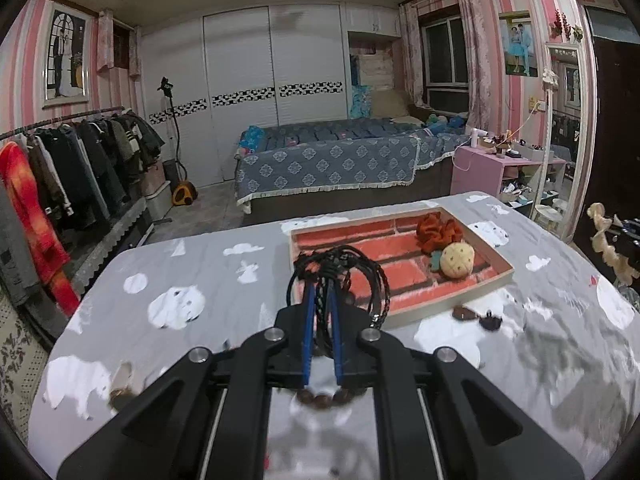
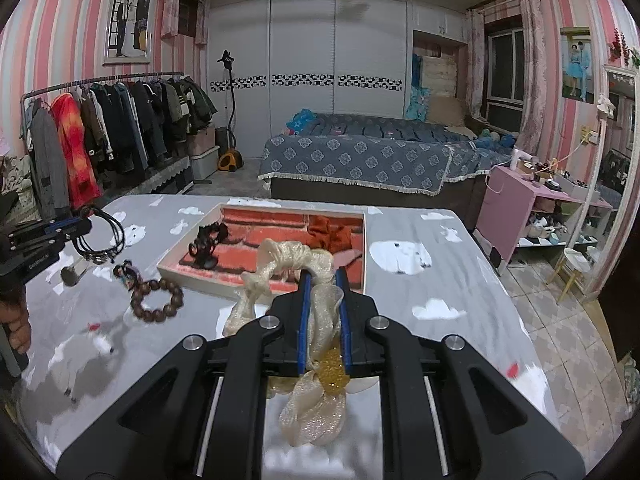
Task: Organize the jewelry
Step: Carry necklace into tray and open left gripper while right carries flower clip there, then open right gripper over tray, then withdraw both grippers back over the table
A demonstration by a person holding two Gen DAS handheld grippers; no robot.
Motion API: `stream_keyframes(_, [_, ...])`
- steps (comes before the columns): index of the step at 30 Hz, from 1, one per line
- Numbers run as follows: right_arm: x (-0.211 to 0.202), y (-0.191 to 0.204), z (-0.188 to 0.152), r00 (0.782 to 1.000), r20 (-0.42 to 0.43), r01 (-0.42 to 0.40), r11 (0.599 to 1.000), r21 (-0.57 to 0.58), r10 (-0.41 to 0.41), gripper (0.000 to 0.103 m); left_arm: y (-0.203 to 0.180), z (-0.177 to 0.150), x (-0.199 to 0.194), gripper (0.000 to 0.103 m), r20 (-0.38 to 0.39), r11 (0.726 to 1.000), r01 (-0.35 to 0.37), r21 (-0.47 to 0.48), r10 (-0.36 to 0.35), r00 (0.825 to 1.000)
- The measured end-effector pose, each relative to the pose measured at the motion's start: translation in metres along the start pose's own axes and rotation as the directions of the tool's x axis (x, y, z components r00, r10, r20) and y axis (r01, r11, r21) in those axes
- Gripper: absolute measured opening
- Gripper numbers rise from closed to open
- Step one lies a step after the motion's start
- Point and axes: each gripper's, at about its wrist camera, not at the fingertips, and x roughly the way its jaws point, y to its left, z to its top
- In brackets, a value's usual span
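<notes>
My left gripper (image 1: 322, 280) is shut on a bundle of black cord bracelets (image 1: 360, 280) and holds it above the near left corner of the brick-patterned tray (image 1: 404, 316). It also shows in the right wrist view (image 2: 86, 222). My right gripper (image 2: 324, 274) is shut on a cream glittery scrunchie (image 2: 292, 260) with a yellow beaded piece, held above the tray's near edge (image 2: 192, 278). In the tray lie a rust scrunchie (image 1: 438, 232), a cream pompom clip (image 1: 458, 260) and a dark hair tie (image 2: 206, 240).
On the grey cloud-print tablecloth (image 1: 180, 272) lie a brown wooden bead bracelet (image 2: 158, 300), a small dark ornament (image 2: 126, 274), and dark clips (image 1: 478, 318) by the tray. A clothes rack stands left, a bed behind, a pink shelf and mirror to the right.
</notes>
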Motion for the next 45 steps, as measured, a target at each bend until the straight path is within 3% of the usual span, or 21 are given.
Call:
stream_keyframes(10, [0.099,-0.009,0.034,0.999,-0.03,-0.014,1.0,0.012,0.015,0.014,-0.002,0.031,0.082,0.008,-0.035,0.999,0.028,-0.029,-0.029,0.999])
stream_keyframes(21, [0.214,-0.032,0.016,0.985,-0.175,0.022,0.998,0.058,-0.012,0.015,0.004,0.002,0.177,0.008,-0.155,0.997,0.027,-0.067,-0.037,0.987])
stream_keyframes(25, [0.234,-0.034,0.0,0.974,-0.223,0.051,0.998,0.048,-0.039,0.02,0.005,-0.008,0.189,0.009,-0.182,0.997,0.026,-0.069,-0.038,0.983])
stream_keyframes(28, [0.236,-0.033,-0.003,0.973,-0.225,0.06,0.997,0.047,-0.048,0.029,0.006,-0.009,0.189,0.01,-0.18,0.997,0.022,-0.067,-0.034,0.983])
stream_keyframes(29, [0.234,-0.033,-0.003,0.974,-0.222,0.063,0.997,0.047,-0.051,0.037,0.006,-0.008,0.188,0.01,-0.185,0.998,0.025,-0.064,-0.036,0.982])
stream_keyframes(30, [0.233,-0.033,-0.002,0.974,-0.219,0.066,0.997,0.047,-0.054,0.044,0.005,-0.008,0.187,0.013,-0.188,0.998,0.027,-0.057,-0.038,0.981])
stream_keyframes(31, [0.23,-0.033,-0.002,0.975,-0.214,0.07,0.996,0.049,-0.058,0.047,0.005,-0.008,0.185,0.03,-0.188,0.998,0.026,-0.052,-0.035,0.982])
stream_keyframes(32, [0.226,-0.034,-0.001,0.977,-0.207,0.072,0.996,0.053,-0.059,0.05,0.005,-0.007,0.18,0.056,-0.179,0.998,0.02,-0.053,-0.029,0.983])
stream_keyframes(34, [0.22,-0.033,0.001,0.977,-0.207,0.069,0.997,0.046,-0.058,0.058,0.005,-0.004,0.168,0.069,-0.151,0.999,0.001,-0.05,-0.008,0.989])
stream_keyframes(35, [0.217,-0.032,0.002,0.976,-0.209,0.07,0.997,0.039,-0.06,0.067,0.006,-0.002,0.163,0.069,-0.147,0.999,-0.003,-0.046,-0.004,0.989])
stream_keyframes(45, [0.163,-0.033,-0.006,0.98,-0.183,0.086,0.995,0.047,-0.076,0.067,0.025,-0.007,0.105,0.069,-0.113,0.998,-0.021,-0.066,0.013,0.994])
